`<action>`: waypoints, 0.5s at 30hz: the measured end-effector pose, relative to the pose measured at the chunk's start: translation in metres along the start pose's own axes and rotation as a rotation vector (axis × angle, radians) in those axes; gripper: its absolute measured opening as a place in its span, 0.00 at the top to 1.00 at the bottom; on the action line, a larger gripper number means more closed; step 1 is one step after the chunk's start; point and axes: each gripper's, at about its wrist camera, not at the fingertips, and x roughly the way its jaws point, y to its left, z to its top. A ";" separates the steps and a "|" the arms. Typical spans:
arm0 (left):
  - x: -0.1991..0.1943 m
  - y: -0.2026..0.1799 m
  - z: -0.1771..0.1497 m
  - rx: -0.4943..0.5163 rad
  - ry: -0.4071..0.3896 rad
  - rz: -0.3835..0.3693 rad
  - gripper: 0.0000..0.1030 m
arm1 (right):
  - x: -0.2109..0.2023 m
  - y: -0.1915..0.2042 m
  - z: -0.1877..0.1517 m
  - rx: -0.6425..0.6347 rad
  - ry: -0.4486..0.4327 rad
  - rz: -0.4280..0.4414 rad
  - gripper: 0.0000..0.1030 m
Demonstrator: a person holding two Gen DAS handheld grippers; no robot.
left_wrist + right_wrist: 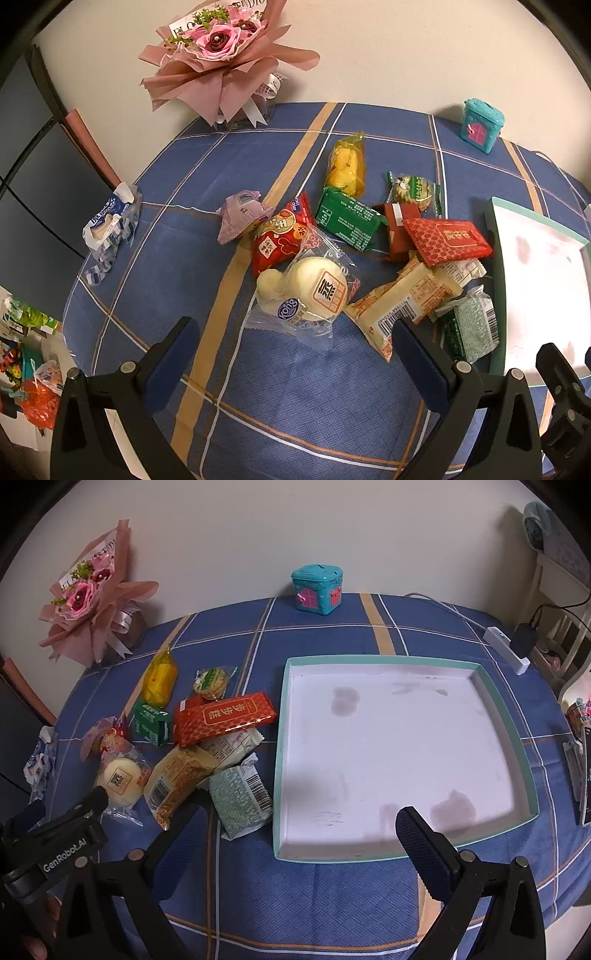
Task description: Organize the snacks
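Several wrapped snacks lie in a pile on the blue checked tablecloth. They include a white bun in clear wrap, a red patterned pack, a green pack, a yellow pack and a cream pack with barcode. A shallow teal-rimmed white tray sits right of the pile with nothing in it. My left gripper is open, just short of the bun. My right gripper is open over the tray's near left corner.
A pink flower bouquet stands at the back left. A teal toy box is at the back. A crumpled blue-white wrapper lies at the table's left edge. A white power strip with cable is far right.
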 end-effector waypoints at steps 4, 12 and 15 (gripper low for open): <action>0.001 -0.001 0.000 0.001 0.001 0.002 0.00 | 0.001 0.001 -0.001 -0.011 0.005 -0.022 0.00; 0.002 -0.003 -0.001 0.004 0.002 0.004 0.00 | 0.004 0.000 -0.001 -0.016 0.014 -0.057 0.00; 0.002 -0.004 -0.001 0.010 0.003 0.005 0.00 | 0.004 -0.001 -0.001 -0.011 0.016 -0.060 0.00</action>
